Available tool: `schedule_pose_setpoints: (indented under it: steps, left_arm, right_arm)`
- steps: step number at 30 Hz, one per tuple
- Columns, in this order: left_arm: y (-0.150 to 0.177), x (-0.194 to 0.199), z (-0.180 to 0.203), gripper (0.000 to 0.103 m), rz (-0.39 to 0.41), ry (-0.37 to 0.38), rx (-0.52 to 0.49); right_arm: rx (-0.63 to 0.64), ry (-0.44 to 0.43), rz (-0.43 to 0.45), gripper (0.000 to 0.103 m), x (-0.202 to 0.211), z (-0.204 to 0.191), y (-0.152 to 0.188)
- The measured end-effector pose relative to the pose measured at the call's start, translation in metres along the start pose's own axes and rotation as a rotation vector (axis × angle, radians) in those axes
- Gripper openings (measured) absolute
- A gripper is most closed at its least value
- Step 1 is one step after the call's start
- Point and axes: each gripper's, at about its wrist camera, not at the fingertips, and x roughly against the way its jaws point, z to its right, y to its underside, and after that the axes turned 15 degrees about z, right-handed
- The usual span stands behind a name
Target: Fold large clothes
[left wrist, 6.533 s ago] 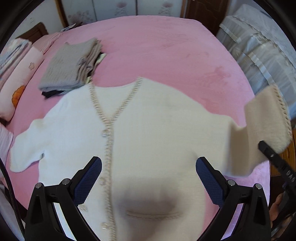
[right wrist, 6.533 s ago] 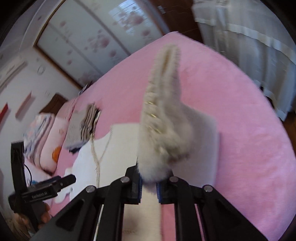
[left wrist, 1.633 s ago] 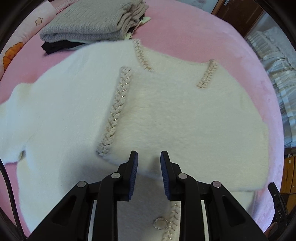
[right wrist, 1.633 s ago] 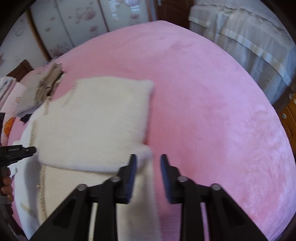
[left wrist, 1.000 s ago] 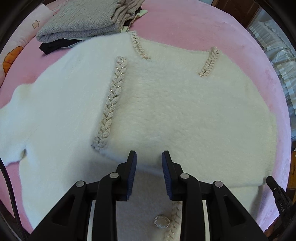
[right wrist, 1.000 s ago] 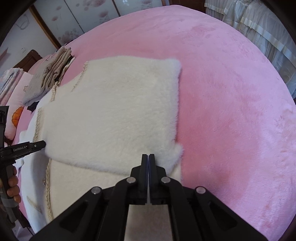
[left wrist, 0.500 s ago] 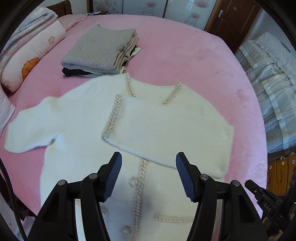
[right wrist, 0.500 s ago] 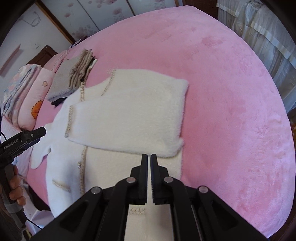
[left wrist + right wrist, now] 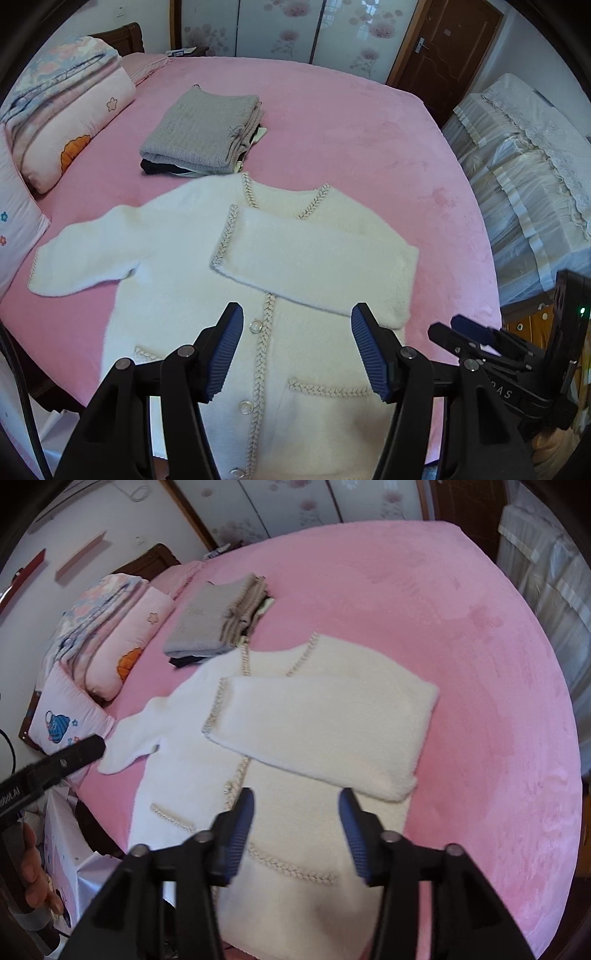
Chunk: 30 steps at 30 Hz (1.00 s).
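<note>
1. You are holding the left gripper (image 9: 297,350) above the cardigan's hem, jaws spread wide, gripping nothing.
2. You are holding the right gripper (image 9: 297,825) wide open too, hovering empty over the same lower part.
3. The cardigan (image 9: 177,266) is lying flat on the bed (image 9: 369,122), buttoned front facing up, hem nearest you.
4. Its right sleeve (image 9: 314,258) is lying folded across the chest; the left sleeve (image 9: 85,258) is stretching out sideways on the bed.
5. Beyond the collar, a folded stack (image 9: 203,136) is sitting, just about touching it.
6. Pillows (image 9: 70,114) are resting at the far left.
</note>
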Motion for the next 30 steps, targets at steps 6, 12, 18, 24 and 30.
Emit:
schedule_pose_setpoints:
  steps: [6,12,18,24,30]
  left_arm:
    - [0.0,0.023,-0.03,0.06,-0.009,0.078,0.013]
    - [-0.004,0.025,-0.111,0.078,-0.052,0.166,0.019]
    - [-0.005,0.002,-0.232,0.077,-0.121,0.188,0.063]
    - [0.015,-0.035,-0.361,0.077,-0.181,0.1,0.222]
    - [0.054,-0.074,-0.493,0.072,-0.211,0.021,0.453]
  right_arm:
    - [0.024,-0.031,0.027,0.065,0.015,-0.041,-0.011]
    - [0.037,-0.003,0.113,0.076,0.018,-0.1,-0.008]
    - [0.0,0.075,0.103,0.076,-0.026,-0.186,0.005]
    - [0.11,0.034,-0.012,0.076,-0.102,-0.287,0.015]
    - [0.16,0.003,-0.062,0.076,-0.176,-0.364,0.014]
